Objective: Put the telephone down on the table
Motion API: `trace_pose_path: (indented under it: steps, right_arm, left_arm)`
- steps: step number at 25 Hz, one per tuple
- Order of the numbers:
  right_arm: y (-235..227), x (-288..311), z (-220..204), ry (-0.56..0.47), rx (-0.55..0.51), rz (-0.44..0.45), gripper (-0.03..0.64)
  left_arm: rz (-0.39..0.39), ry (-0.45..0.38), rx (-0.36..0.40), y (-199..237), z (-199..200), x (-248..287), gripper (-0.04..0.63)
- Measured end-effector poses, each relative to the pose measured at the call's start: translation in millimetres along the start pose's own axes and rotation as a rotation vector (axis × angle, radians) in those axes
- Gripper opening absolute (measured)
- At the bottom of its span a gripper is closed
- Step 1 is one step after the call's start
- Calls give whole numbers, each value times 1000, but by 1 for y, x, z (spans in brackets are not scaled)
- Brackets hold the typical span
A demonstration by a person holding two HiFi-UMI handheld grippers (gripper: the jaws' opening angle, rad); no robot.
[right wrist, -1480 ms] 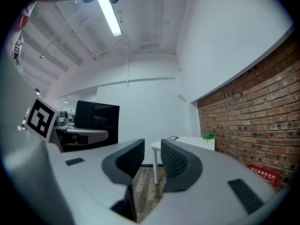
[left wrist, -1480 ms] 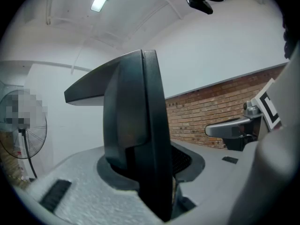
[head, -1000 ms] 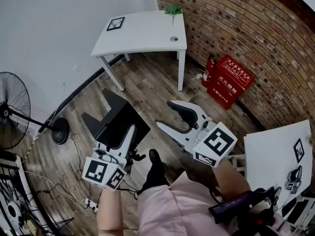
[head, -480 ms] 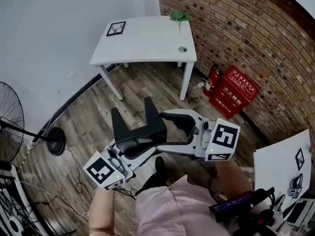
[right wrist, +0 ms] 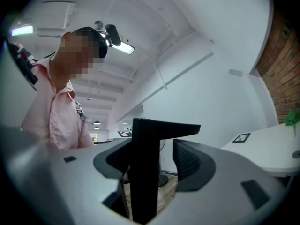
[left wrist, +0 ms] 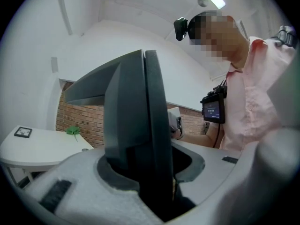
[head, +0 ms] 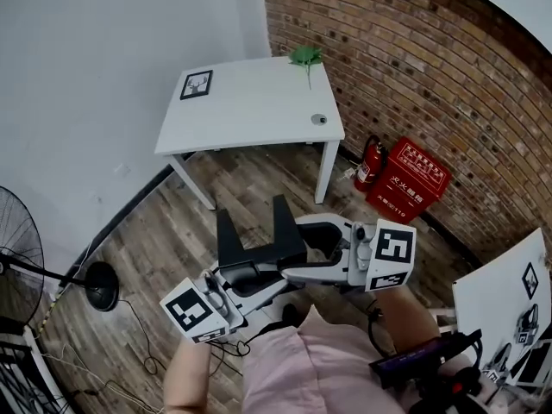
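The left gripper (left wrist: 152, 168) is clenching the black angular plastic telephone (head: 259, 235) between its jaws. The right gripper (right wrist: 157, 165) is closing its jaws around the same telephone, with one pad standing apart from it. The telephone is hanging above the brown wooden floor (head: 168, 231), well apart from the white rectangular table (head: 250, 102).

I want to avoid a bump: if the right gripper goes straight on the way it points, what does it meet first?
Probably the black telephone, already between the right gripper's closing jaws and gripped by the left gripper.
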State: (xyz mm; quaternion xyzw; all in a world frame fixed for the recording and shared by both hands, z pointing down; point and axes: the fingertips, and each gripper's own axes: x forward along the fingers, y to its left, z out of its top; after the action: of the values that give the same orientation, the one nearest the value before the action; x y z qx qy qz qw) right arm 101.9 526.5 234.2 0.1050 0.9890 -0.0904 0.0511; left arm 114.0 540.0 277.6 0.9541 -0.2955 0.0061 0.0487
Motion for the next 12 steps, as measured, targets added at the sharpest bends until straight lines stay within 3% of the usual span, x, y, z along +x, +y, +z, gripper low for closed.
trace_pose_path:
  steps: [5,12]
  right_arm:
    - [-18,13,3,-8,-12,25,175]
    - [-46,14,-7,-20,8,-40,174]
  left_arm:
    - [-40,5,-1,30,2,0,175]
    - [-104,33,-18,55,-11,7,175]
